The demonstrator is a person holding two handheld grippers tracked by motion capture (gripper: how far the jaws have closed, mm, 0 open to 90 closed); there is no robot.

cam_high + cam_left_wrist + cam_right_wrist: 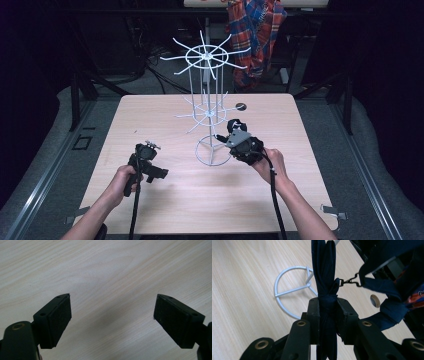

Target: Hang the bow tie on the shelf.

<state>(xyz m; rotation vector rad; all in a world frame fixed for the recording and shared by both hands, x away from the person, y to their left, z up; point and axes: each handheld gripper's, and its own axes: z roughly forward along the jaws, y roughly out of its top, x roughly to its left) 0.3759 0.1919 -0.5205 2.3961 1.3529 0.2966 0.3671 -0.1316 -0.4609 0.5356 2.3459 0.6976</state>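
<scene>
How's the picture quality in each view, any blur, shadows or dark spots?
High view: table evenly lit, surroundings near black, image soft. Left gripper view: wood grain sharp, faint shadow between the open left hand-held gripper jaws. Right gripper view: the right hand-held gripper and clamped dark strap blurred, wire stand base clearer.

1. Two grippers are mine: my left gripper and my right gripper.
2. One dark blue strap sits between my right jaws.
3. One metal clip hangs just beside them.
4. One white wire rack stands ahead.
5. One counter lies beneath.
6. One plaid shirt hangs beyond.
</scene>
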